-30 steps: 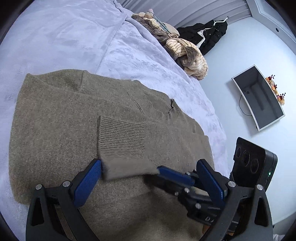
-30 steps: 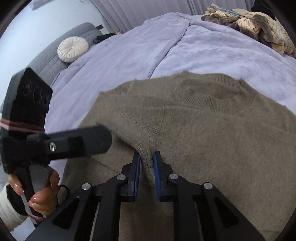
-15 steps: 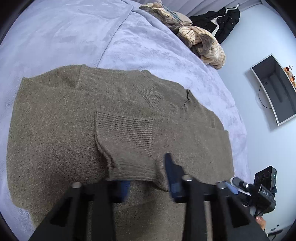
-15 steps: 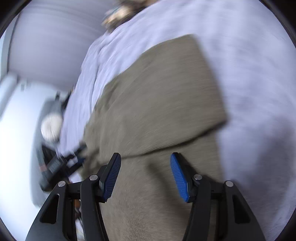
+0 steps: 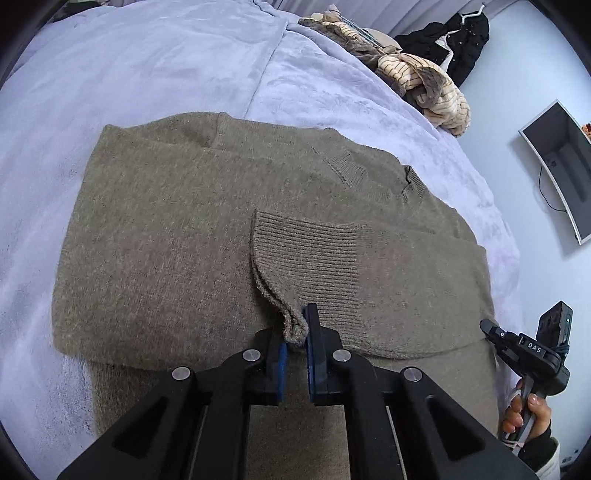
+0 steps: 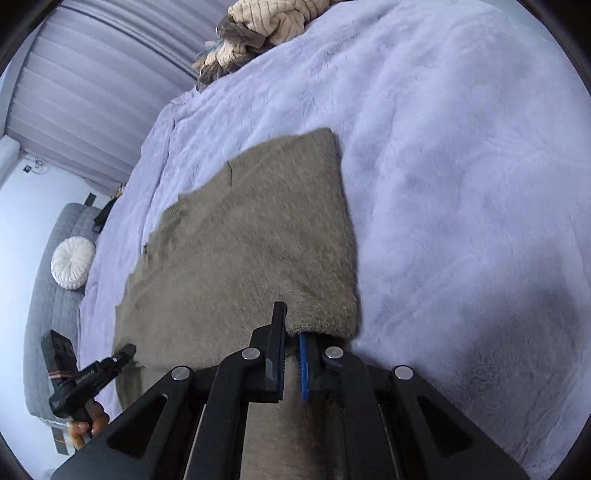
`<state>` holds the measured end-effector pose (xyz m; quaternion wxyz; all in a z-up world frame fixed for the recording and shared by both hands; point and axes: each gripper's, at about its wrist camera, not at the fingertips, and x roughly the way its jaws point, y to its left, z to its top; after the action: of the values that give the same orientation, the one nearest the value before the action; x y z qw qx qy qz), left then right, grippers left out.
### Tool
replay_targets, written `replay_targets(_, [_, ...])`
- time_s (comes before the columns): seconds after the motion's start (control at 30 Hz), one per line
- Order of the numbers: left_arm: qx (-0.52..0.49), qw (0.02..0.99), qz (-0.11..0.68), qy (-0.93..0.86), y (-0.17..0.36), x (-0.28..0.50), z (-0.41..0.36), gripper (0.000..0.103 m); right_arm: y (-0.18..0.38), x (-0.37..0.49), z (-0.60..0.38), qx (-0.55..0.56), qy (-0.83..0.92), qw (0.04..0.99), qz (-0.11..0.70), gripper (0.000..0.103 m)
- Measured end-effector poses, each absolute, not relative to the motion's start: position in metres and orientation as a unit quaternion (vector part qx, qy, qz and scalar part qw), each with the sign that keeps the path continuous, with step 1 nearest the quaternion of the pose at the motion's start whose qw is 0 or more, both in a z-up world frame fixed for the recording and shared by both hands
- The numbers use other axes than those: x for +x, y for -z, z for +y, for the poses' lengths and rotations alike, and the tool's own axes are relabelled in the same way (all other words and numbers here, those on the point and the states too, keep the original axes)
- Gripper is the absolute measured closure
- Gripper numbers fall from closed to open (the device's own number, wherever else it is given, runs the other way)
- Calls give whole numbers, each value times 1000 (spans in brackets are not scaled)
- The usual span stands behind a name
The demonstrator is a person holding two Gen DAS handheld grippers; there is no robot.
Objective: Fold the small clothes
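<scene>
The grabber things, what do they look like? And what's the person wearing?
Each gripper, left and right, is a black frame with triangle cut-outs, round silver bolts and two fingers lined with ridged blue pads. Seen from the side, the right one has white letters on its handle. The person wears a white cuff under a dark sleeve.

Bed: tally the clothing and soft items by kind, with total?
Olive sweater: 1
Heap of striped clothes: 1
Black jacket on hanger: 1
Round white cushion: 1
Total: 4
</scene>
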<state>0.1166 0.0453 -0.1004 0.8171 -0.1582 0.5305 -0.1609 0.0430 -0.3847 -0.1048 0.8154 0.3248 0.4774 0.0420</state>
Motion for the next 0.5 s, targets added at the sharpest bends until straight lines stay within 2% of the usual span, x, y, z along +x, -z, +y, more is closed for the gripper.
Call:
replay_targets(0.13, [-122, 836, 518, 132, 86, 107, 49, 93, 101, 31, -388, 328, -64, 810, 482, 93])
replay_targets(0.17, [-111, 841, 515, 122, 82, 105, 50, 82, 97, 28, -389, 320, -69, 812, 483, 89])
replay_targets(0.2, [-94, 850, 508, 100, 77, 102, 52, 69, 90, 25, -390, 308, -79, 817, 482, 74])
replay_targets(0.23, [-83, 859, 499, 79, 72, 99, 55, 30, 83, 23, -391, 297, -87, 822, 478, 62])
replay_targets(0.27, [-80, 870, 482, 66, 67, 95, 57, 12, 77, 21, -393, 291, -93, 827, 472, 39])
replay_targets(0.3, [-83, 880, 463, 69, 60, 91, 61, 12, 72, 19, -397, 288, -95, 833, 463, 33])
replay_targets(0.4, [-79, 880, 461, 79, 53, 95, 56, 12, 65, 28, -408, 301, -81, 842, 440, 33])
replay_targets(0.5, [-61, 878, 468, 77, 56, 106, 42, 12, 75, 51, -427, 362, -69, 826, 427, 36])
